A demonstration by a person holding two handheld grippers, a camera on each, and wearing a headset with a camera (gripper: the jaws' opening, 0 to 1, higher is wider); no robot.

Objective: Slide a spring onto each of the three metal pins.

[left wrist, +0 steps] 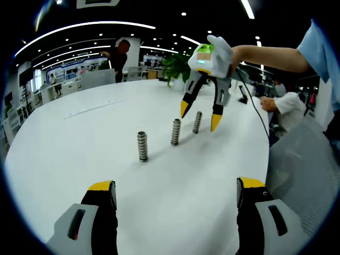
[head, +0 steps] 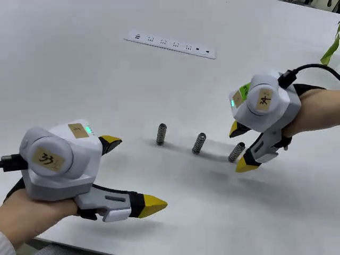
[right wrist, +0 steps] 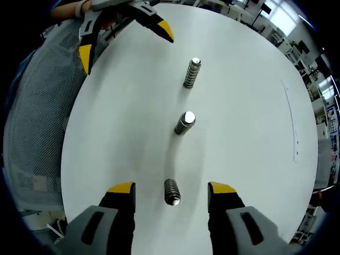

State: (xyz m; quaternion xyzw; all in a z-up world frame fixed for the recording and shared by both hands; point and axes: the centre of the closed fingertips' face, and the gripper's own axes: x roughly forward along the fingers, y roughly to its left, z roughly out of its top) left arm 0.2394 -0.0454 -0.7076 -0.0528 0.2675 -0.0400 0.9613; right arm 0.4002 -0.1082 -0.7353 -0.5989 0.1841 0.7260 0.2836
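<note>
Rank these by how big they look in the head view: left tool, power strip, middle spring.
Largest: left tool, though nearness to the camera enlarges it.
Next: power strip, lying farther away.
Smallest: middle spring.

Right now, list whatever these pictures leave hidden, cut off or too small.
Pin shafts, head view: the springs sheathe them.
Power strip markings, head view: too small to read.
Left gripper body, left gripper view: cut off at the bottom edge.
</note>
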